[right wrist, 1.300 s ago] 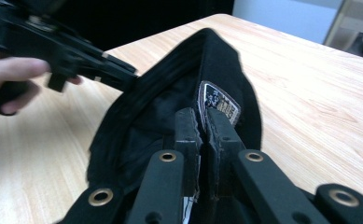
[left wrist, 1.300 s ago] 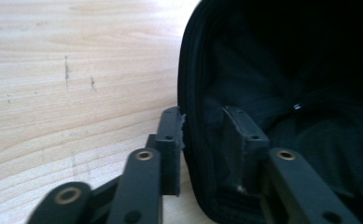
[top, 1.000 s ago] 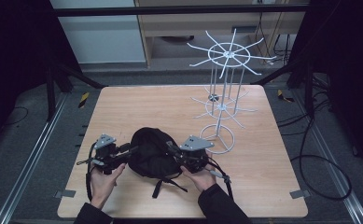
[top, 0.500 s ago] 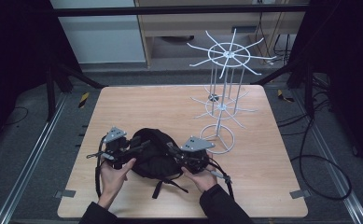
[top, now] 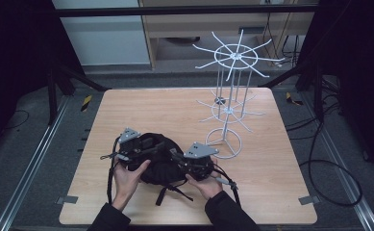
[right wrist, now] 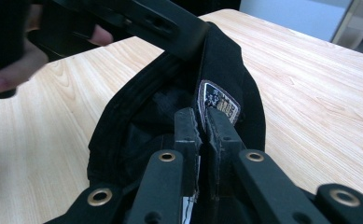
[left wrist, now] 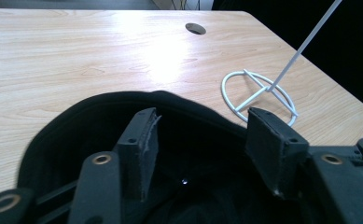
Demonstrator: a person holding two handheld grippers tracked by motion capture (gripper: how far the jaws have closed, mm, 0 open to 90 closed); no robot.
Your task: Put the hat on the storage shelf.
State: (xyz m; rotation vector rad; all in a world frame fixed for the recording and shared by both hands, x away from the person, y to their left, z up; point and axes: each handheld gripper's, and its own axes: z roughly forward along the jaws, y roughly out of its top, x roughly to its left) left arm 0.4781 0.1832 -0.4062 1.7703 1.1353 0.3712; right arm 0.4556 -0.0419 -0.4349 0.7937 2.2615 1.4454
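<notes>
Black fabric cap lies on the light wooden table, near edge, left of centre. Right gripper: jaws pinched together on the cap's rim beside its sewn label. Left gripper: jaws spread apart over the cap's left side. White wire rotating display stand stands far right of the cap.

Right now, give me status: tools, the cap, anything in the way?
Right tool shut on the black cap edge. Left tool open, jaws astride the cap's rim. White wire rack stands beyond, apart from the cap.
</notes>
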